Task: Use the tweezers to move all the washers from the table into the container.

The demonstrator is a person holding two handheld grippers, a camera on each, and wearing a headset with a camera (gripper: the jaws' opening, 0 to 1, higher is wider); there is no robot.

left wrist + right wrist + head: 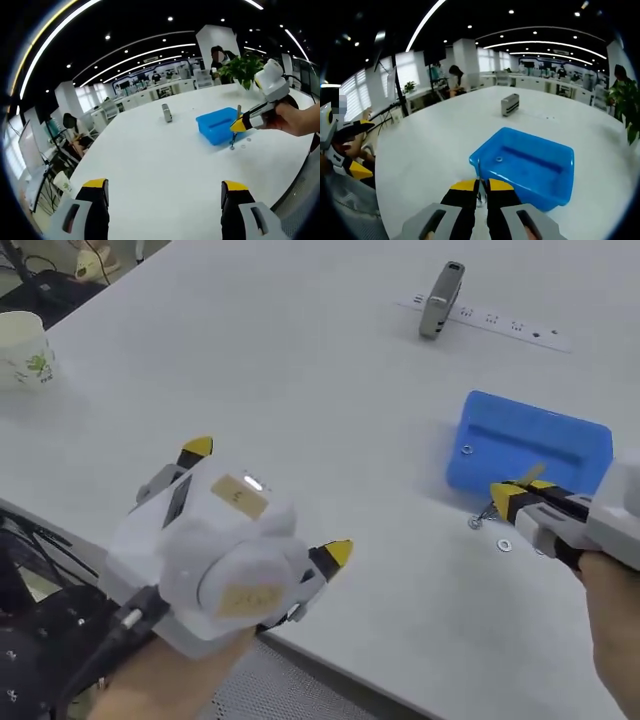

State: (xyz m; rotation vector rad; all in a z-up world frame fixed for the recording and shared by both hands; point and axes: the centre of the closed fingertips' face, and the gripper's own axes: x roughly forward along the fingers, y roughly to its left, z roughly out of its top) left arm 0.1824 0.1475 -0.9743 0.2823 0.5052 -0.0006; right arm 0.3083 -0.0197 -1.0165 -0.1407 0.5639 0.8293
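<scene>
while one washer [499, 159] is already seen in the blue container [542, 194], more washers [504, 544] are left on the table [300, 390] beside it; tweezers [479, 172] are clamped in the right gripper [482, 186], left gripper [165, 186] held apart.

Blue container [530, 445] (one washer [467, 450] inside); loose washers [504, 544] beside; tweezers [479, 171] above them.

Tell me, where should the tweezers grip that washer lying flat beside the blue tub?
Probably its rim: one tip of the tweezers through the hole, one outside, coming down from above. The washer lies flat on the table, so its sides offer little.
</scene>
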